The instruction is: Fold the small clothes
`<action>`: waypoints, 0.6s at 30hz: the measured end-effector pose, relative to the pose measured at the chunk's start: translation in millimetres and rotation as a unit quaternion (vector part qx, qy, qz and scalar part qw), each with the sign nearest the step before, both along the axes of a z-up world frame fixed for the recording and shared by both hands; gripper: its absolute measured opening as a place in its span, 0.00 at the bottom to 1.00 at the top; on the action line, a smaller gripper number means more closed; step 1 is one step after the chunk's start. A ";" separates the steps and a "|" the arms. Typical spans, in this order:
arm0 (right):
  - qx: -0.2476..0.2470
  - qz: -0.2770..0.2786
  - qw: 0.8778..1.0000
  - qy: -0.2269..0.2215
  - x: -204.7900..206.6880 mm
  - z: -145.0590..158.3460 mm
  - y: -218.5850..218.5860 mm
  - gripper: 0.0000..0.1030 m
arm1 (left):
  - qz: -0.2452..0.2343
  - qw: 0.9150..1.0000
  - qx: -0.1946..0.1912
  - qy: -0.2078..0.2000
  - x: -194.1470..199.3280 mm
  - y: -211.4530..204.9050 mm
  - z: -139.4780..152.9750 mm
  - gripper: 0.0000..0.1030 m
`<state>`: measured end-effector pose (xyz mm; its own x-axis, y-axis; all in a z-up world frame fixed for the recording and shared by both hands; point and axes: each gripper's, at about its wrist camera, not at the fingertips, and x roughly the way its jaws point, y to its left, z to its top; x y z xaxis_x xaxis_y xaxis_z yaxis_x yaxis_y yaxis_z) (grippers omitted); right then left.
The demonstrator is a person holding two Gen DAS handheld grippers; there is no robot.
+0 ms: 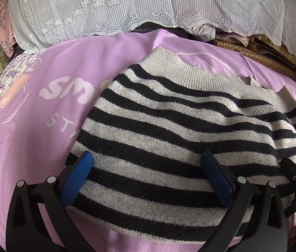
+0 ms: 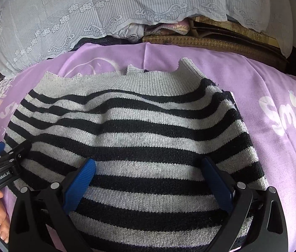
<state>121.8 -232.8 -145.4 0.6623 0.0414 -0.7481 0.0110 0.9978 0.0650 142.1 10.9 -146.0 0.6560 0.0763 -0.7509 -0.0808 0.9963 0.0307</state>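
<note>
Striped sweater (image 2: pixel 131 138) lies flat on the purple sheet (image 2: pixel 274 88), ribbed hem at the far edge, stripes running left–right. Left gripper (image 1: pixel 148 168) and right gripper (image 2: pixel 148 172) hover over its near part, jaws spread (nothing pinched).

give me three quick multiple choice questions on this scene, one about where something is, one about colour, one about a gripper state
1. The grey and black striped knit sweater lies on:
A. a purple printed bedsheet
B. a wooden floor
C. a metal tray

2. The finger pads of the left gripper are:
A. red
B. blue
C. yellow

3. The right gripper is:
A. shut on the sweater
B. open over the sweater
C. out of view

Answers:
1 A, purple printed bedsheet shows all around the sweater.
2 B, both pads are blue.
3 B, its fingers stand wide apart with the knit between them.
</note>
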 end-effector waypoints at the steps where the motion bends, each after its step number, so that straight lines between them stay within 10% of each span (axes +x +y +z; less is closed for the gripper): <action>1: 0.001 0.000 1.000 0.000 0.7 -0.1 -0.4 0.97 | 0.000 1.000 -0.001 0.000 -0.2 0.2 0.0 0.96; 18: 0.041 0.007 0.999 -0.026 -34.1 8.0 -10.6 0.97 | -0.007 0.999 -0.003 -0.033 -45.0 2.5 15.7 0.96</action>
<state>87.6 -243.4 -137.3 0.6992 0.1107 -0.7063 -0.0080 0.9891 0.1471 97.1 13.4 -130.3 0.7052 0.0611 -0.7064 -0.0675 0.9975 0.0189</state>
